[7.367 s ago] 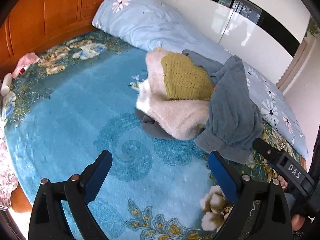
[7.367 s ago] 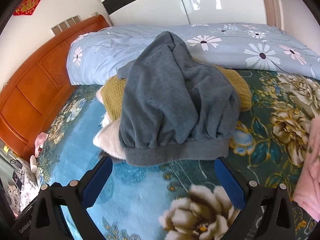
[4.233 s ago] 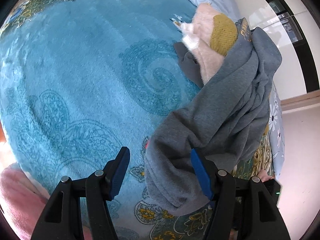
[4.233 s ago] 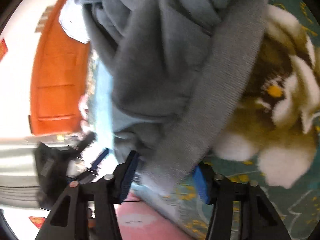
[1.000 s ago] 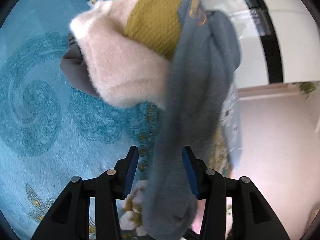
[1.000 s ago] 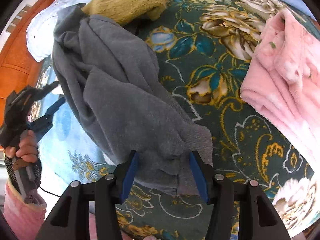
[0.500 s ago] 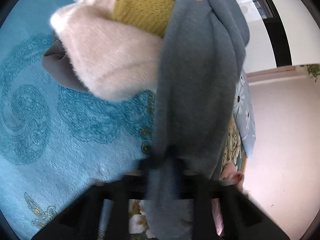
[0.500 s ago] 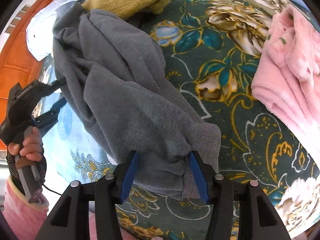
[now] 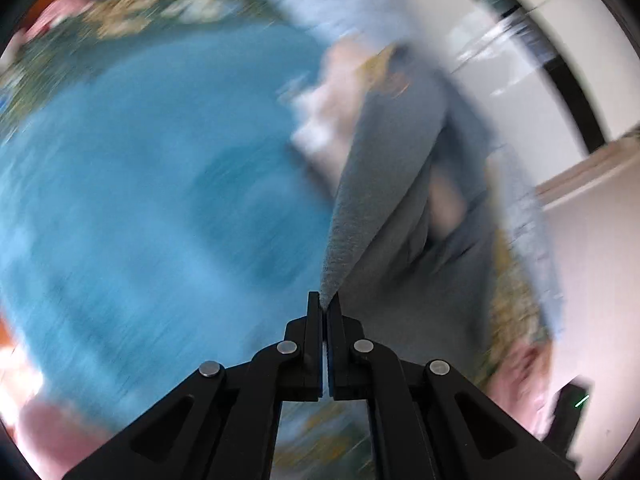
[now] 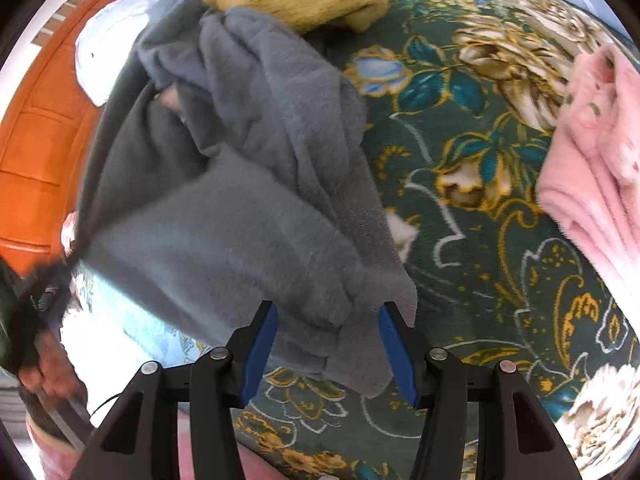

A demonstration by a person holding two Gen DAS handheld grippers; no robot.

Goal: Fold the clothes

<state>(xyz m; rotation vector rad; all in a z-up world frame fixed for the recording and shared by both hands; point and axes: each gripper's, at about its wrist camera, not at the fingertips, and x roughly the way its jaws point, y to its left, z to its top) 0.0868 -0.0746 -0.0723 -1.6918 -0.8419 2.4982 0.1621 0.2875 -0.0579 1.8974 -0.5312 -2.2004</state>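
bed: grey sweatshirt draped from clothes pile toward both tongs | long axis: stretched hem, left-to-right | left tongs: clamped on hem corner | right tongs: parted, hem edge lying between pads, nearer the loose corner

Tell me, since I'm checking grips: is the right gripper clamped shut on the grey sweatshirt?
No, the right gripper stands open, its blue pads apart with the grey sweatshirt lying loose between them.
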